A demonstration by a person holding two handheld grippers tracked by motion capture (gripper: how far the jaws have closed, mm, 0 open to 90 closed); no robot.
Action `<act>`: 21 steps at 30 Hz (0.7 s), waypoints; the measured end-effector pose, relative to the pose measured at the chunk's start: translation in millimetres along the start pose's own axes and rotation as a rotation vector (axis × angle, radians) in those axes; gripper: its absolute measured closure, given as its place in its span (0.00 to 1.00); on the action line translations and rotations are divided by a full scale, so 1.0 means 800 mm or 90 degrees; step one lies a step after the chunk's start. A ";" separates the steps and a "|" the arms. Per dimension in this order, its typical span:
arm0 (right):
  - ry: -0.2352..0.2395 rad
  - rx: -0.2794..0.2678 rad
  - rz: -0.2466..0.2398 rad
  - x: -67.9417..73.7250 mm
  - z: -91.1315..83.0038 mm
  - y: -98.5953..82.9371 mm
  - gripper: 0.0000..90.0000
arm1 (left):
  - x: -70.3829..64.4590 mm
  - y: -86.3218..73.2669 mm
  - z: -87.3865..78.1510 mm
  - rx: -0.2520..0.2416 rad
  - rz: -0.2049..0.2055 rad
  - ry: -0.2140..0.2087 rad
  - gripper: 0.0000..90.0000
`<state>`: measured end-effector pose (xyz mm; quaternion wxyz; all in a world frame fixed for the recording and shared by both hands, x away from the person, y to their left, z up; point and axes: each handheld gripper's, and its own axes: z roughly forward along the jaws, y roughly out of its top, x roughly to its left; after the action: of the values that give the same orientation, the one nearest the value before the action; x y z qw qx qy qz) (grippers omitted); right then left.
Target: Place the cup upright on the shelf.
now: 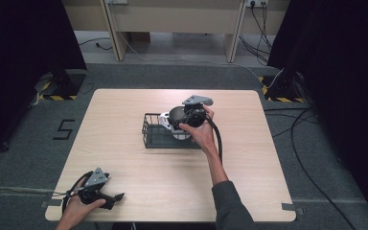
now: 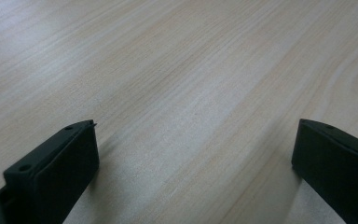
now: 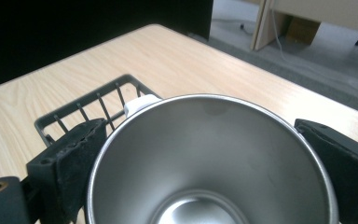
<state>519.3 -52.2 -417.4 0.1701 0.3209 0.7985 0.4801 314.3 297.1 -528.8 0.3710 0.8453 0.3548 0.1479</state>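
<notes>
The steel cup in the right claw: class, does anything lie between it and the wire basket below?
The right claw is shut on the steel cup above the black wire basket. A white object already lies in the basket beside the cup's rim and could get in its way.

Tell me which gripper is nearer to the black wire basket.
Right. The right gripper is over the black wire basket, its jaws either side of a steel cup. The left gripper lies open at the table's near left corner, well away from the basket.
</notes>
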 end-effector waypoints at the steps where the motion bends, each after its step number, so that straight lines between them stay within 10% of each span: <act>1: -0.002 -0.005 0.003 0.000 0.000 -0.001 0.07 | 0.000 0.000 0.000 0.000 0.000 0.000 0.00; 21: -0.010 -0.013 0.008 0.001 -0.005 -0.001 0.06 | 0.000 0.000 0.000 0.000 0.000 0.000 0.00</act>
<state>516.5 -54.4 -415.9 0.1764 0.3280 0.7901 0.4868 314.3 297.1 -528.8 0.3711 0.8452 0.3549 0.1479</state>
